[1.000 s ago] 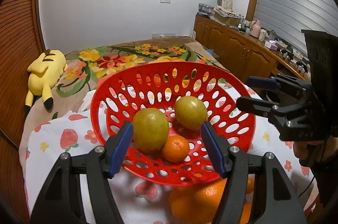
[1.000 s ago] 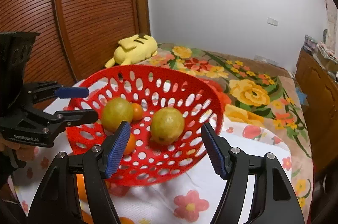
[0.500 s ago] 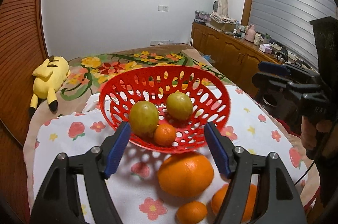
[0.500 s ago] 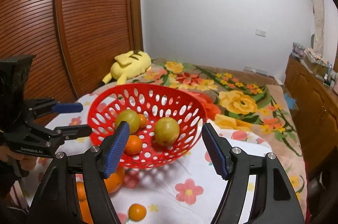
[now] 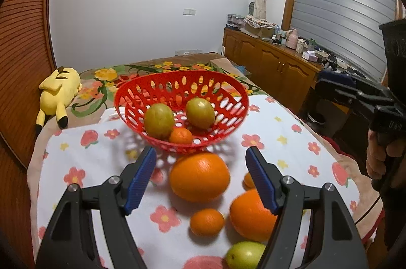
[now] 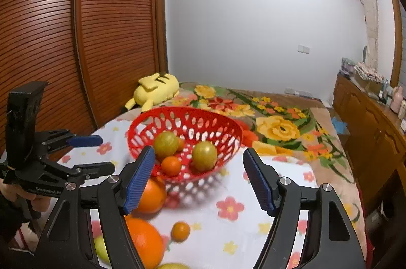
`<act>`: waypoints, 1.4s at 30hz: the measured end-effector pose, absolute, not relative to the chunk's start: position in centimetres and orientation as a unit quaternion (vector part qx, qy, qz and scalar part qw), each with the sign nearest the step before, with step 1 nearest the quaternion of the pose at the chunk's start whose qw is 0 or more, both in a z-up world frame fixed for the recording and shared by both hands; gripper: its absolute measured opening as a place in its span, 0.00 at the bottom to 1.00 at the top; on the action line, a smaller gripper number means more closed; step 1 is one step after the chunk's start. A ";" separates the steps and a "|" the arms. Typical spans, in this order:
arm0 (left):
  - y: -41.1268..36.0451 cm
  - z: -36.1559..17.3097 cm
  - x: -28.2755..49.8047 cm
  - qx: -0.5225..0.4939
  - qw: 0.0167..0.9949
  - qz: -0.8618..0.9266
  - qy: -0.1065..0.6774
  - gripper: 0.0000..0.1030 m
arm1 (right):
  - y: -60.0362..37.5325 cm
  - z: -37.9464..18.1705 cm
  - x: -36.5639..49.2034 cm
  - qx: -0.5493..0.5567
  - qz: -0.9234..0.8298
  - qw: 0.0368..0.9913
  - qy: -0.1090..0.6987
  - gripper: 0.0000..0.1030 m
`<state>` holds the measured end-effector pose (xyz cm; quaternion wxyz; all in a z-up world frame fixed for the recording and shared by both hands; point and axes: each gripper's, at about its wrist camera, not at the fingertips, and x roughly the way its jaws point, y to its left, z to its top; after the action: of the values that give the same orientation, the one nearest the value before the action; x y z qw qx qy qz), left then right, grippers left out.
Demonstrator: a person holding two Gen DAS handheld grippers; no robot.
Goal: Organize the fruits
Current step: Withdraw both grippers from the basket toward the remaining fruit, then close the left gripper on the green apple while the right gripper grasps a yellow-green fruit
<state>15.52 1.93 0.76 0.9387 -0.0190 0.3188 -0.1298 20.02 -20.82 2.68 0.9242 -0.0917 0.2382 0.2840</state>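
One red basket (image 5: 180,81) is being observed at the centre of both views, standing on a white cloth (image 5: 286,139) printed with flowers; its plastic wall is perforated with oval holes. Inside it, three fruits are being counted: two round yellow-green fruits (image 5: 159,120) (image 5: 200,112) with smooth skin, and one small orange (image 5: 180,136) lying between them at the near wall.

Outside the basket, in the lower centre of the left wrist view, two large oranges are being counted, one (image 5: 199,176) just in front of the basket and one (image 5: 251,214) partly covered by a finger; one small orange (image 5: 207,222) is lying between them. A further orange fruit (image 5: 248,180) is being almost wholly hidden behind the blue pad; its size cannot be told. One pale green fruit (image 5: 244,255) is being cut off by the lower edge.

The left gripper (image 5: 200,180) is being held spread wide with nothing between its ribbed blue pads (image 5: 140,180); the nearest large orange is being framed in the gap without contact. The right gripper (image 6: 199,177) is likewise being held released and empty; in the left wrist view it is being seen only in part at the right edge.

One yellow plush toy (image 5: 59,93) is lying at the left on a floral blanket (image 6: 281,126); items on the wooden cabinet (image 5: 274,65) at the upper right are too small to be made out.
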 end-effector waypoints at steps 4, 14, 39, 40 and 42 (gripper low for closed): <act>1.3 0.3 13.7 -0.018 0.936 -0.135 0.325 0.71 | -22.0 1.8 18.1 -0.081 0.272 0.925 0.252 0.72; 1.9 -0.4 10.2 -0.011 0.934 -0.124 0.334 0.71 | -24.2 -0.9 14.0 -0.064 0.262 0.924 0.272 0.72; -0.7 -7.5 8.5 -0.039 0.907 -0.158 0.389 0.71 | -24.9 -10.5 13.3 -0.053 0.279 0.889 0.359 0.63; -0.8 -7.5 8.5 -0.039 0.906 -0.159 0.390 0.71 | -24.9 -10.8 13.4 -0.052 0.281 0.888 0.361 0.63; -1.0 -7.6 8.5 -0.038 0.905 -0.161 0.391 0.71 | -24.7 -11.2 13.6 -0.055 0.282 0.885 0.367 0.63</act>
<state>8.47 -0.98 -7.64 0.9054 -0.0377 0.3912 -0.1605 13.61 -24.67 -11.21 0.8848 -0.0546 0.3666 0.2823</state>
